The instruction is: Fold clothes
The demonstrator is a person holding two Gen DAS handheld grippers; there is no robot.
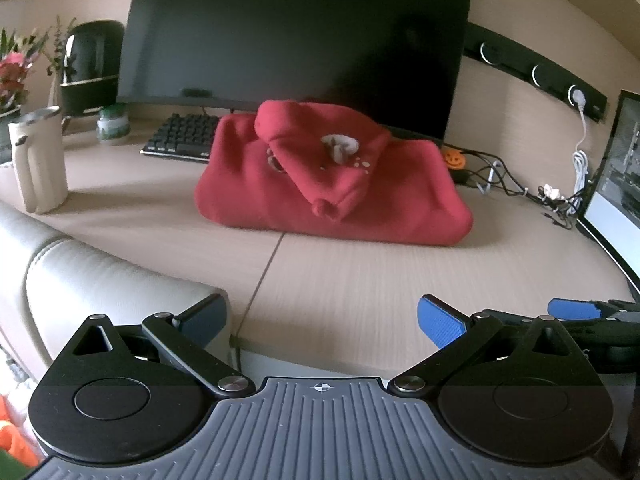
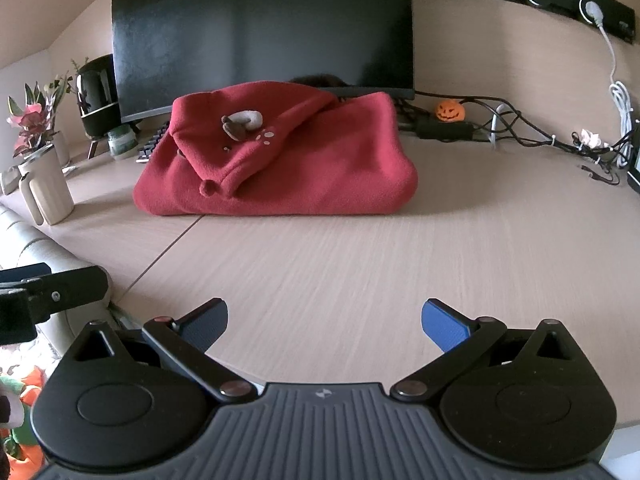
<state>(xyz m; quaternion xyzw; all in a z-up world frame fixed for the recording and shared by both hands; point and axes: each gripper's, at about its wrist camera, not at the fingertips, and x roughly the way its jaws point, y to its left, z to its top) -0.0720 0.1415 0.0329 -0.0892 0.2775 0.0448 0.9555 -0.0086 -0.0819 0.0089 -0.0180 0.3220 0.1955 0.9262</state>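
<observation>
Red fleece garment lies folded in a bundle, well apart from both tools. The left gripper and right gripper hover spread and empty over the desk's near edge; the bundle sits mid-desk toward the back edge, before the monitor.

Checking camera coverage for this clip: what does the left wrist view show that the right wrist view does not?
Only the left wrist view shows most of the keyboard and the lit screen at the desk's right edge. Only the right wrist view shows the pumpkin figure fully and the cables beside it unobstructed. Both share the folded red garment on the desk, the dark monitor, the beige mug, and both grippers open, left and right, holding nothing.
</observation>
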